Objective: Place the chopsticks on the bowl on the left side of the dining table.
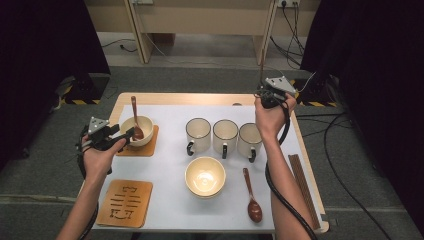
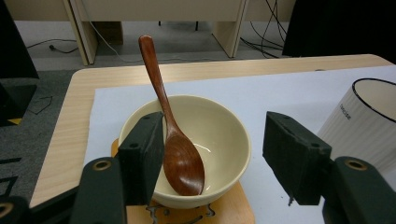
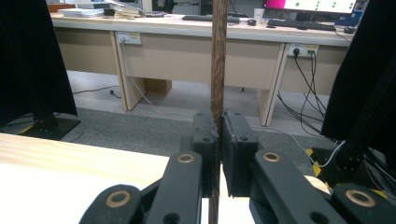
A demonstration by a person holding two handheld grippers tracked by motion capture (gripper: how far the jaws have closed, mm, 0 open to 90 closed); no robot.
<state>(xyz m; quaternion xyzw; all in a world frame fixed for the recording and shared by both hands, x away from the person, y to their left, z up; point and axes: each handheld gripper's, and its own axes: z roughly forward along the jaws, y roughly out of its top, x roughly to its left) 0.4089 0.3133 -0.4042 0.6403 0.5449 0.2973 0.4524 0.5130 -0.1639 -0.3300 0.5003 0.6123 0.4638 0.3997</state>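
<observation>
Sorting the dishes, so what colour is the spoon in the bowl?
Reddish-brown polished wooden spoon in the cream bowl; left gripper view.

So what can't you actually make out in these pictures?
- Lower end of the dark wooden stick held by the right tool: cut off by the bottom edge in the right gripper view.
- Small lettering on the mug: too small to read in the left gripper view.
- Coaster under the bowl: mostly hidden by the bowl and the open left tool.
</observation>
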